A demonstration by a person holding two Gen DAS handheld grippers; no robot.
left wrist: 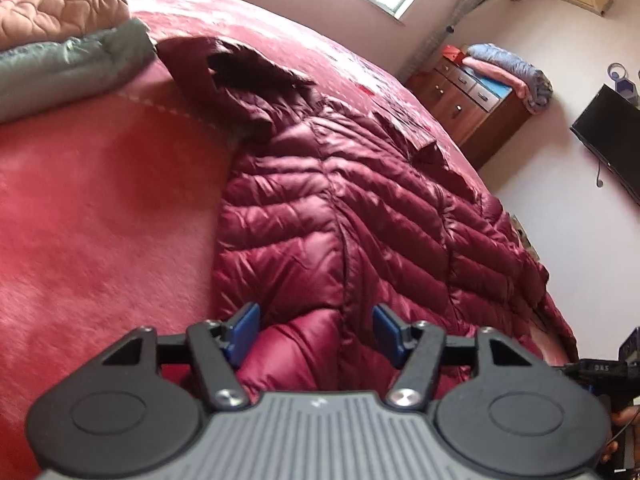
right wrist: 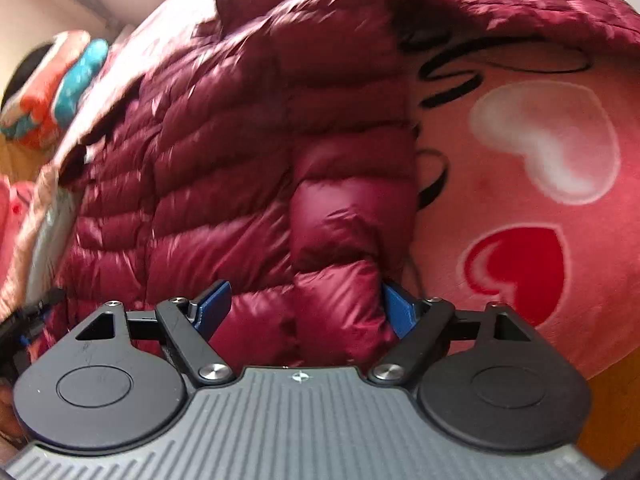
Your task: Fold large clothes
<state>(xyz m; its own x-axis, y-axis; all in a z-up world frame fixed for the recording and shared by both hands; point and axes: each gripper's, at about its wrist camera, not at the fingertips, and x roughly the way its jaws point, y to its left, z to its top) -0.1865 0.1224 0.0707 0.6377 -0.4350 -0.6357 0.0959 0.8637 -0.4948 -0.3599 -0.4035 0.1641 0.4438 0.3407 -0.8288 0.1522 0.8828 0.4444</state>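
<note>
jacket: maroon puffer jacket (left wrist: 360,200) flat on the bed (left wrist: 100,200) | left claw (left wrist: 316,334) and right claw (right wrist: 304,308): both released, hem between pads | tip: you wanna bite deep before lifting, that shell's slippery

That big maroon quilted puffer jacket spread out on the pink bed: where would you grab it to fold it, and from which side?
Probably at the bottom hem of the maroon quilted puffer jacket, coming from the near edge of the pink bed cover. The jacket lies flat with its collar far away, and the hem bulges up just ahead of the left gripper and the right gripper, both open, so the puffy edge fits between the fingers.
</note>
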